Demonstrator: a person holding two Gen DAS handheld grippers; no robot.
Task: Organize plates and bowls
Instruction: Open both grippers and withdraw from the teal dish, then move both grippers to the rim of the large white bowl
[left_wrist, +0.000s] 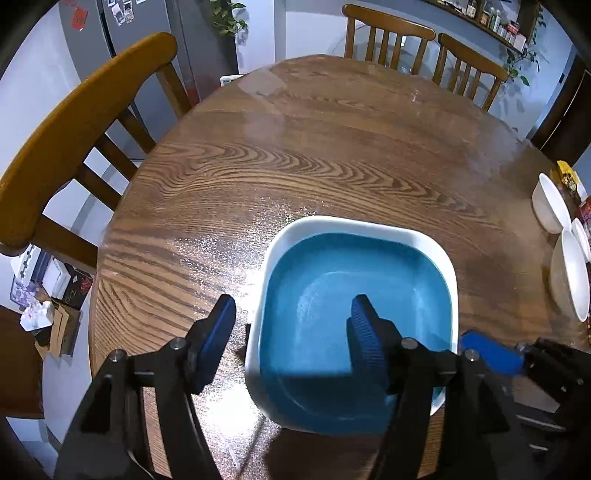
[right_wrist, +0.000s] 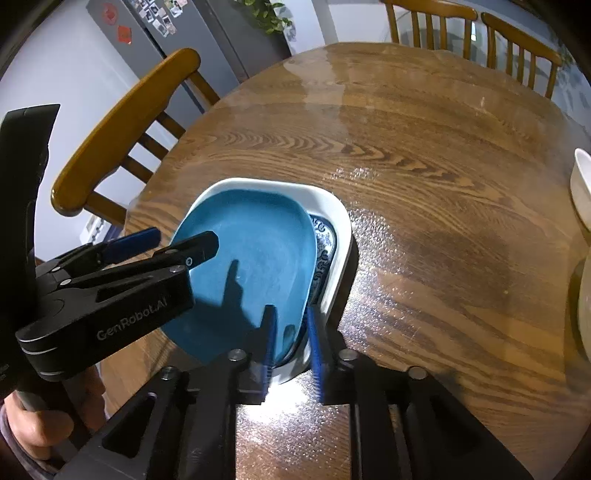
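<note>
Blue pads of your right gripper (right_wrist: 290, 345) are standing apart, straddling the near rim of the blue plate (right_wrist: 251, 258) without pinching it. Your left gripper (left_wrist: 293, 332) is hanging released, wide across that plate's left edge. It is lying nested in the white dish (right_wrist: 332, 206) on the worktop (right_wrist: 424, 166), long axis running away from you. Only the right wrist view is showing the patterned plate (right_wrist: 327, 243) underneath; only the left is showing the white bowls (left_wrist: 554, 218) well off to the right.

left gripper (left_wrist: 293, 332) | black frame, blue ribbed fingers (left_wrist: 365, 332), silver screws, white "GenRobot.AI" lettering
</note>
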